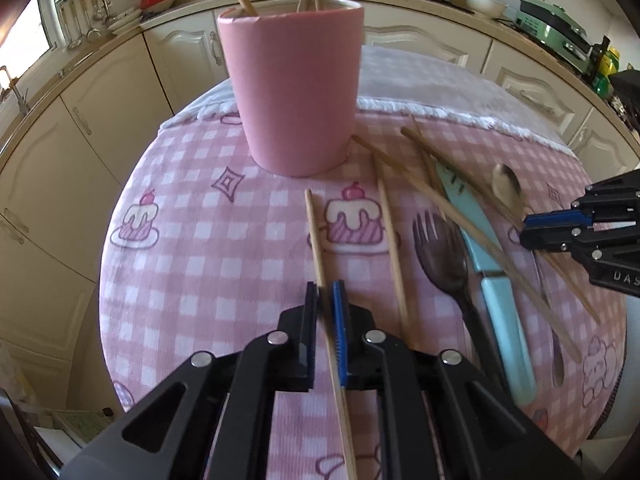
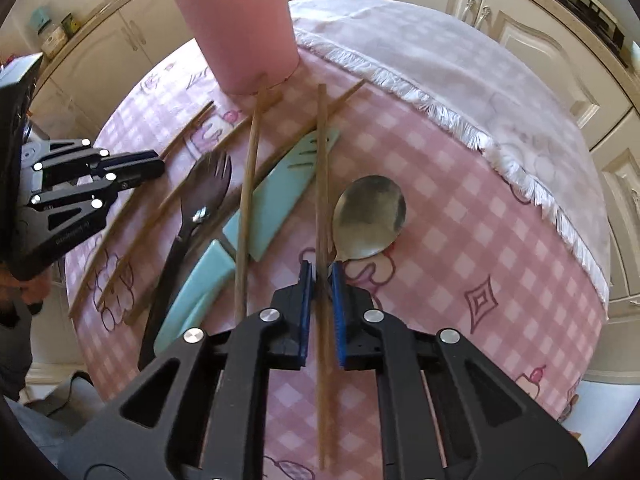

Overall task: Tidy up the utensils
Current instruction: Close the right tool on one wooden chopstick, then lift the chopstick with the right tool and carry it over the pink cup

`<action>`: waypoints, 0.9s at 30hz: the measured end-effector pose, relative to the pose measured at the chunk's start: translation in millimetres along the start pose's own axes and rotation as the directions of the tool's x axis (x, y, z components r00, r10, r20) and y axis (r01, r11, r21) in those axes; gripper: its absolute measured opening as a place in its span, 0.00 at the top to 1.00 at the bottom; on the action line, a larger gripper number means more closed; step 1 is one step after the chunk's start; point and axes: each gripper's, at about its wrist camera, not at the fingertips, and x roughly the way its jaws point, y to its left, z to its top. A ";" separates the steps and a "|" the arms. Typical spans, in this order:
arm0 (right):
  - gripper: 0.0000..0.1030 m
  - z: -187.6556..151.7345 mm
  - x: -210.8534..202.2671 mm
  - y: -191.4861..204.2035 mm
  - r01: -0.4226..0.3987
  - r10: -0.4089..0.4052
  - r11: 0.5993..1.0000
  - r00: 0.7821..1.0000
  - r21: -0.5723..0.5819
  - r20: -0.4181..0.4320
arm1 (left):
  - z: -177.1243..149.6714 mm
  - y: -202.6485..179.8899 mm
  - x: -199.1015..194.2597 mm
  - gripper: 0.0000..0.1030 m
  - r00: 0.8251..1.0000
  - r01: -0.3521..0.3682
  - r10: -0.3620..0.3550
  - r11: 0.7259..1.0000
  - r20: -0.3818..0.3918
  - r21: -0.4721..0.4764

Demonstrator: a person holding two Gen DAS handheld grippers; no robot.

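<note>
Round table under a pink checked cloth (image 1: 192,280); pink cup (image 1: 294,92) stands upright toward the far side, three chopsticks already leaning in it. Left gripper (image 1: 325,294) low over the cloth, jaws pressed in on a single chopstick (image 1: 316,240) that runs forward between them toward the cup; whether it has left the cloth cannot be told. Right gripper (image 2: 320,276) likewise closed on another chopstick (image 2: 321,168), its far end lying across the tip of the light-blue knife (image 2: 276,196), just beside the metal spoon (image 2: 370,216). The spoon's neck sits right at the right gripper's fingertips, so contact there is possible but unclear. Loose between the two grippers: a dark fork (image 2: 204,192), the knife, and several more chopsticks crossing one another, one (image 2: 248,200) lying over the knife. Judgement: pick-up stage, both hands grasping a stick each, with much of the sorting left. Next move calls for lifting each stick clear of the pile without dragging knife or spoon, tipping it toward vertical, and lowering it into the cup mouth, one hand at a time so the grippers do not crowd the rim or nudge the cup.
</note>
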 end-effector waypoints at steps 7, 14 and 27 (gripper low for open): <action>0.90 14.1 8.0 12.5 0.010 -0.009 0.999 1.000 -0.039 0.012 | 2.1 -0.9 2.5 0.95 1.000 0.011 -0.011 1.000 0.010 0.003; 0.91 12.7 4.6 19.2 -0.008 0.009 0.999 1.000 -0.051 0.013 | -4.5 -0.1 -1.8 0.95 1.000 0.004 -0.004 1.000 0.010 0.009; 0.94 -5.4 -19.2 -0.4 -0.118 0.111 0.992 0.983 0.037 0.144 | -10.5 11.2 -32.4 0.95 0.992 0.066 -0.060 0.997 0.108 -0.048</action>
